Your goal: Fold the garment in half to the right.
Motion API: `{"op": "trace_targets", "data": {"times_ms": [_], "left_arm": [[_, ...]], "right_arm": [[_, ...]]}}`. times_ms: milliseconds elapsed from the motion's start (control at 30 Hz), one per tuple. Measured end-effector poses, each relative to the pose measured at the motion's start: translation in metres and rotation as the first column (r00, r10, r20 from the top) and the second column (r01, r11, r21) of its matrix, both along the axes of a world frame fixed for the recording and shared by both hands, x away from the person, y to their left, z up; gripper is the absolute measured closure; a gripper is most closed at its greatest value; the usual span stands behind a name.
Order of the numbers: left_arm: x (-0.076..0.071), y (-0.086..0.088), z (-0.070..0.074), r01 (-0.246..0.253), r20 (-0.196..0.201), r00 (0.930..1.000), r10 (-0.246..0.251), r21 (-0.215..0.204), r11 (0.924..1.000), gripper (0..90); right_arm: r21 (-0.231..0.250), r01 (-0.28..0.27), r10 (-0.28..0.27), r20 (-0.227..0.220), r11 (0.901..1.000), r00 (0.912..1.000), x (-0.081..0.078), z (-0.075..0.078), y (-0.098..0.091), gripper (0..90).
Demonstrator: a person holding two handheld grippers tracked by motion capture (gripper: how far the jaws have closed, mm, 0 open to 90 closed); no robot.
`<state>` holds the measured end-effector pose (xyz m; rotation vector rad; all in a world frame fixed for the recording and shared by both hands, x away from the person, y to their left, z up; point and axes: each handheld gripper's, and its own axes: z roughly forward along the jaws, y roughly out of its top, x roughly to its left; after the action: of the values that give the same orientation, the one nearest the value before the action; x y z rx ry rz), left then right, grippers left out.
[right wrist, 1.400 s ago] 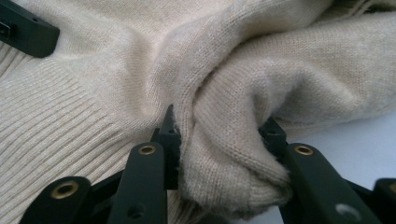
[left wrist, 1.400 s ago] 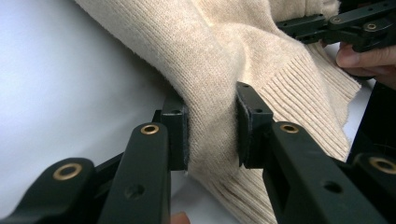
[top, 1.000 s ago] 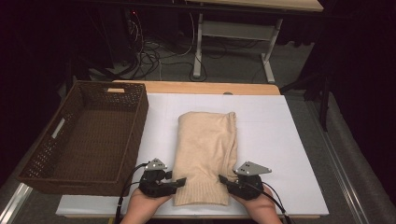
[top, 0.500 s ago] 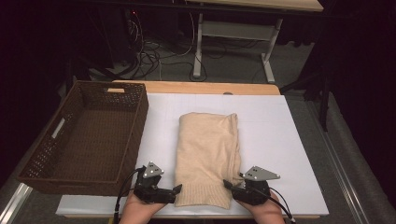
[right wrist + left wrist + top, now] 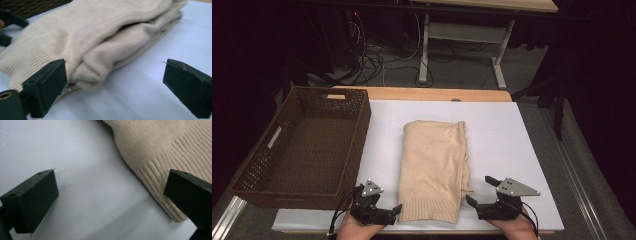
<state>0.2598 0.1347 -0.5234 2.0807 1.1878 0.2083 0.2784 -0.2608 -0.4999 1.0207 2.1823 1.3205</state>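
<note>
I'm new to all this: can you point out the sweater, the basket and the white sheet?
sweater [image 5: 434,165], high view, middle of the folded body.
basket [image 5: 360,131], high view, its right wall.
white sheet [image 5: 507,140], high view, bare area right of sweater.

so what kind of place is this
Probably a lab or workshop, not a home: a table under a white sheet, loose cables on the floor behind, and a desk frame beyond.

no readable text, labels, brands, numbers or signs

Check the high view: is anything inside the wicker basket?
No. The brown wicker basket shows only its bare woven floor, while the folded beige sweater lies beside it on the white table cover.
</note>
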Motion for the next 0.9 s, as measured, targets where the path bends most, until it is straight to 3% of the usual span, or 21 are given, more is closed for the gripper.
{"op": "trace_targets", "data": {"times_ms": [200, 333, 767, 900], "left_arm": [[-0.003, -0.002, 0.000, 0.012, 0.016, 0.9998, -0.013, 0.079, 0.9968, 0.0], [-0.004, -0.007, -0.001, 0.027, 0.026, 0.9991, -0.032, 0.161, 0.9865, 0.0], [0.007, -0.013, 0.008, 0.059, -0.076, 0.9961, -0.044, 0.212, 0.9754, 0.0], [0.012, -0.014, 0.012, 0.076, -0.123, 0.9912, -0.049, 0.233, 0.9695, 0.0]], "right_arm": [[-0.021, 0.094, -0.094, 0.007, 0.9954, 0.9956, 0.013, -0.001, -0.023, 0.0], [-0.035, 0.132, -0.132, -0.004, 0.9906, 0.9912, 0.019, -0.005, -0.037, 0.0], [-0.015, 0.189, -0.189, 0.004, 0.9818, 0.9819, 0.023, -0.004, -0.053, 0.0], [-0.009, 0.186, -0.186, 0.010, 0.9825, 0.9825, 0.024, -0.002, -0.051, 0.0]]}}
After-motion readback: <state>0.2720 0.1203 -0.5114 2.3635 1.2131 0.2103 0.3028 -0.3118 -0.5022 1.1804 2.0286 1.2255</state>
